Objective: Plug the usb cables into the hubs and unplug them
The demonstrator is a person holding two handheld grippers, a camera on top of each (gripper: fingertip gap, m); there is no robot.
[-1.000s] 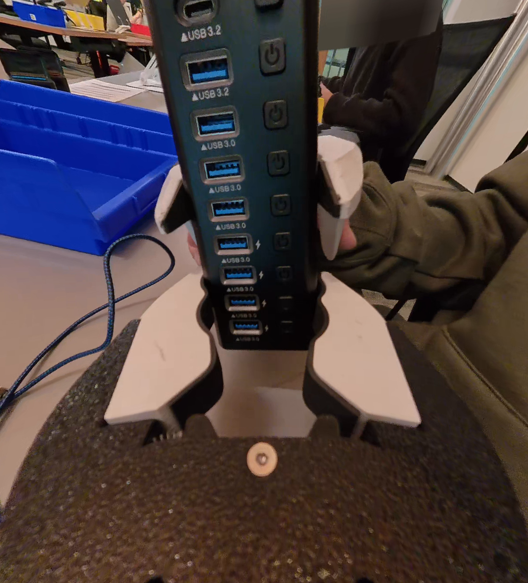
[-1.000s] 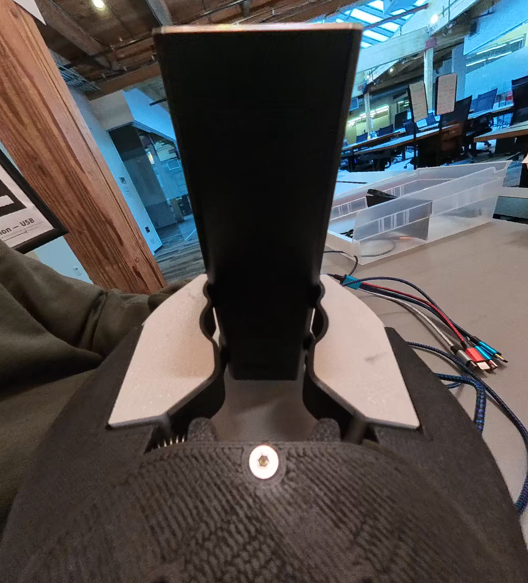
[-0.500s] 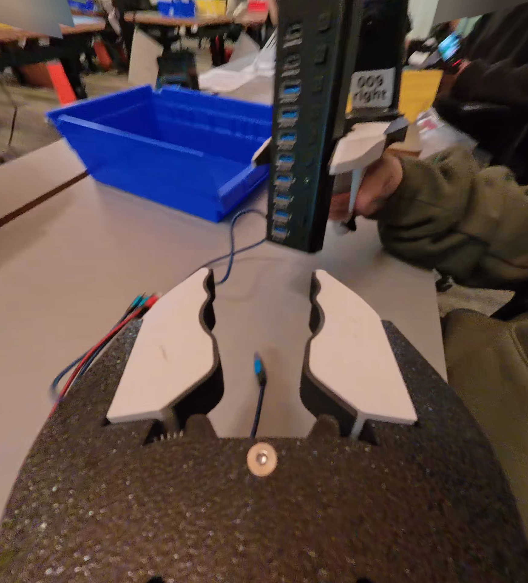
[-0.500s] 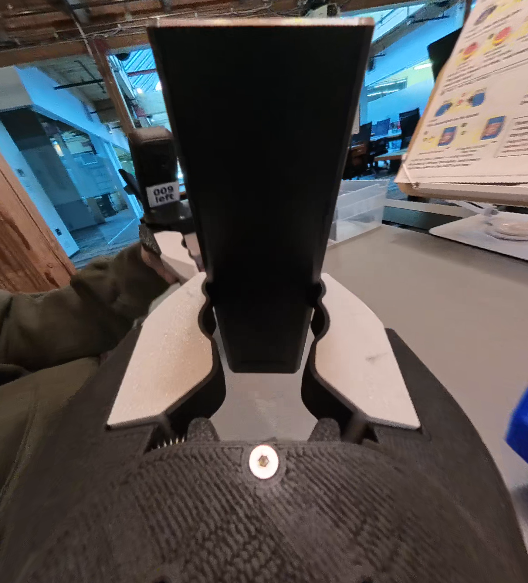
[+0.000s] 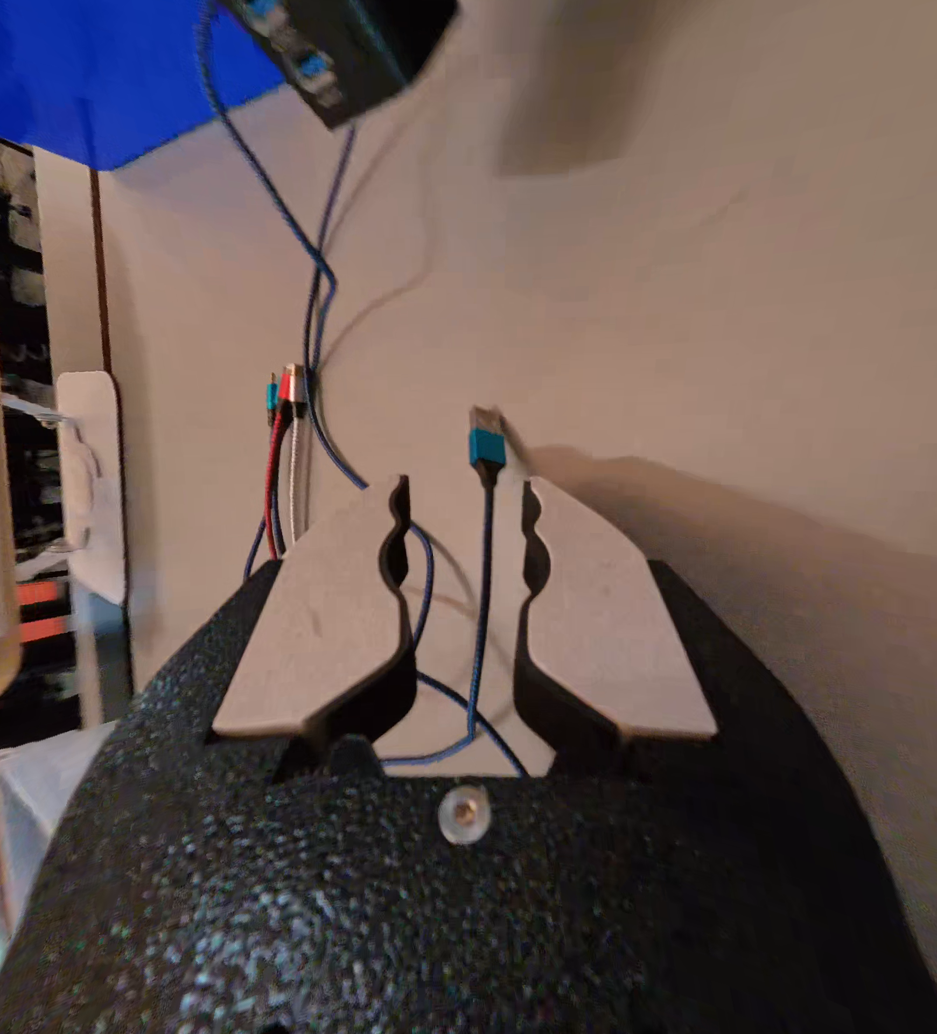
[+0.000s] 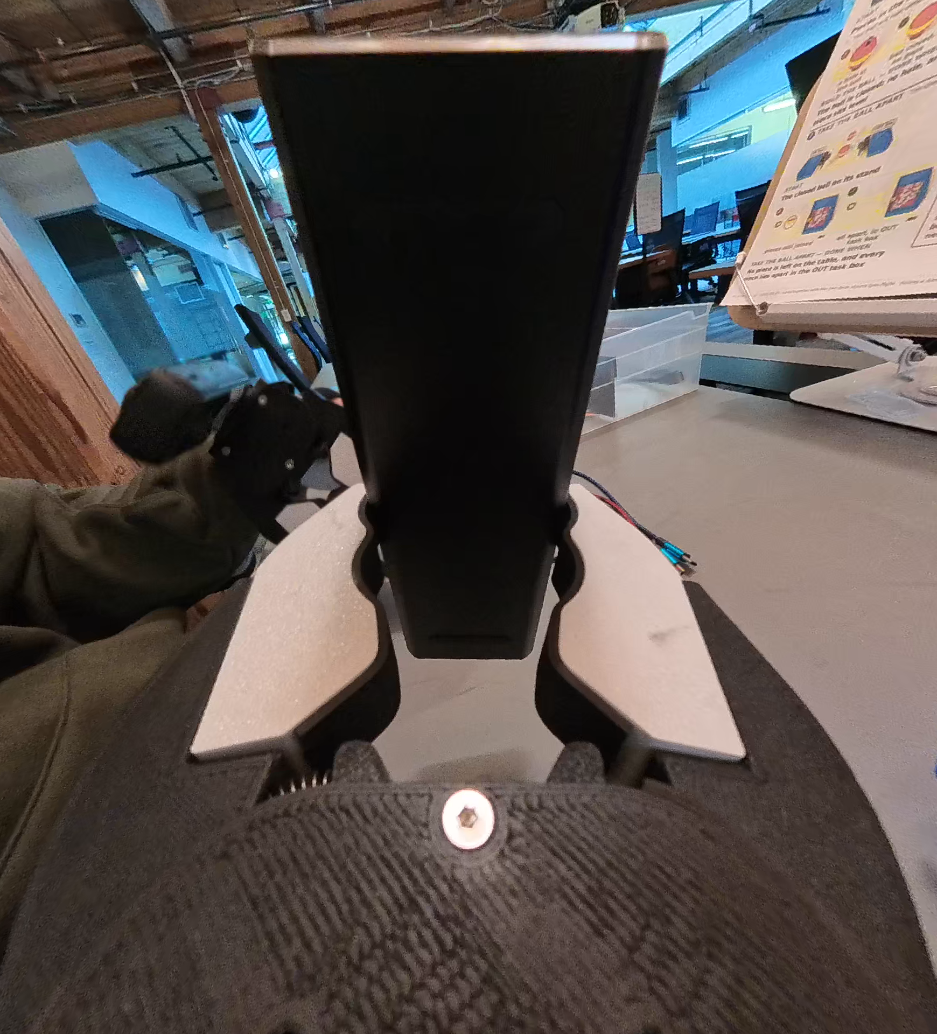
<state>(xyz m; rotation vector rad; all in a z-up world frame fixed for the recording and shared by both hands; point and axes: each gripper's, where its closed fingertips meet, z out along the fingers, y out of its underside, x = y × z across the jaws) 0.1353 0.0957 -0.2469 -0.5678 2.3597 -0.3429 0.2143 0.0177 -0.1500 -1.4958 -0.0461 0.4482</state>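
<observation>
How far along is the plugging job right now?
Done: the right gripper is shut on the black hub. In hand: the open left gripper is above the teal-collared plug, which lies on the table. Left: gripping it, plugging it in and unplugging; no cable can be seen in the hub.

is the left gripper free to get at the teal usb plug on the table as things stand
Probably yes. The left gripper is open and empty, and the teal usb plug lies on the table just ahead of its fingertips, its cable running back between them. Nothing blocks the way.

Left claw gapes wide over the table; right claw clamped (upright hold).
</observation>
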